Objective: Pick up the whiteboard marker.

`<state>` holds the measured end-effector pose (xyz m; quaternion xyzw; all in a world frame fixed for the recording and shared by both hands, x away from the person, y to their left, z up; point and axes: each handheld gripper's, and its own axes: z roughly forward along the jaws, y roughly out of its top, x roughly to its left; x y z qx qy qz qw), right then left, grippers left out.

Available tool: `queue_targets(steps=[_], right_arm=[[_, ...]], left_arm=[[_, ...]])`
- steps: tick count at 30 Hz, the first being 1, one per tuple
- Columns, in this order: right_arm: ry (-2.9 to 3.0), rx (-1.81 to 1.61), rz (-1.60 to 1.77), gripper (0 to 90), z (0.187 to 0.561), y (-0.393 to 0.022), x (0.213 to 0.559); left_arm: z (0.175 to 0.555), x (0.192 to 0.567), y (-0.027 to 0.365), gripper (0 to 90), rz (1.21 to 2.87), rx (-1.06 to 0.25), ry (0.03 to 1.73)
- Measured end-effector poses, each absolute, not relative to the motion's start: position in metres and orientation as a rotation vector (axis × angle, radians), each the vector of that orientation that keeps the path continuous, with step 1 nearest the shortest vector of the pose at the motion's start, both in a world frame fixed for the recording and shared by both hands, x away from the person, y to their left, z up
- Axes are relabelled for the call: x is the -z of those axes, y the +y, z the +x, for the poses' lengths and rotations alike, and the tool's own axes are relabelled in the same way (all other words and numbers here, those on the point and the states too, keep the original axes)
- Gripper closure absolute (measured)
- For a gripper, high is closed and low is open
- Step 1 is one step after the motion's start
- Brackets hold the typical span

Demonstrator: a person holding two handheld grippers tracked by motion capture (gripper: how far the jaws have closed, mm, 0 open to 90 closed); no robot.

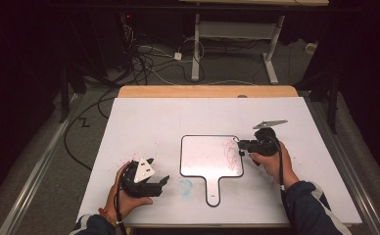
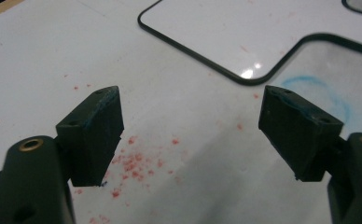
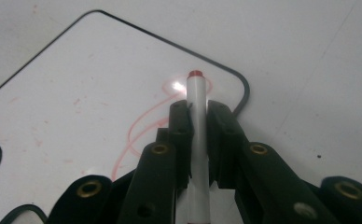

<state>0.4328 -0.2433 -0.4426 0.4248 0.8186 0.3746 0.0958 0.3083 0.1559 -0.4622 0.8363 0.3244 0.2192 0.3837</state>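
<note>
While my right gripper (image 3: 195, 116) clamps its fingers on the red marker (image 3: 196, 135), tip over the small whiteboard (image 1: 202, 154) at the centre of the high view, I should keep the pen steady and press lightly beside the red scribble (image 1: 229, 152). My left gripper (image 2: 191, 135) rests with fingers spread, grasping nothing, lower left on the bench (image 1: 144, 117); it could steady the board's handle (image 1: 212, 191).

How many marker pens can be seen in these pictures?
1. A white marker with a red tip is clamped in the right gripper, over the whiteboard. None elsewhere.
</note>
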Motion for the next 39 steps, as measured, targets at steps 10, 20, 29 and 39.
queue_targets(steps=[10,20,29,39], right_arm=[[2.336,-1.241,1.111,81.4,0.41,-0.233,0.421],[2.304,-1.336,0.996,81.4,0.391,-0.219,0.409],[2.27,-1.405,0.946,81.5,0.376,-0.211,0.404],[2.206,-1.477,0.885,81.5,0.358,-0.191,0.406]], left_arm=[[0.322,0.447,0.135,22.8,2.058,-0.483,0.812],[0.332,0.438,0.084,23.4,2.08,-0.433,0.695],[0.34,0.433,0.059,24.6,2.016,-0.328,0.683],[0.351,0.433,0.02,30.7,1.929,-0.165,0.699]])
